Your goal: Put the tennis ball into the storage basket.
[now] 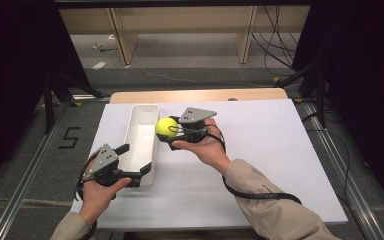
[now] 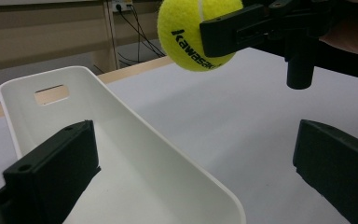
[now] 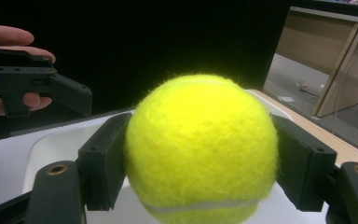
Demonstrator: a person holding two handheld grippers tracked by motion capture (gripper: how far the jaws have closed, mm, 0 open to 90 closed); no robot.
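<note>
A yellow tennis ball (image 1: 166, 126) printed "kawasaki" (image 2: 186, 37) is clamped between the black jaws of my right gripper (image 1: 172, 131), which is shut on it. The ball (image 3: 200, 140) hangs in the air just right of a long white tray (image 1: 141, 135), near its far half. My left gripper (image 1: 132, 161) is at the tray's near end and is open. In the left gripper view one jaw is inside the tray (image 2: 121, 140) and the other is outside its right wall, neither pressing. The right gripper (image 2: 242, 28) shows there too.
A white sheet (image 1: 260, 150) covers the table, with a wooden edge (image 1: 200, 95) at the far side. Beyond it are wooden shelf legs (image 1: 122, 40) and cables on the floor. Black curtains flank both sides. The tray holds nothing that I can see.
</note>
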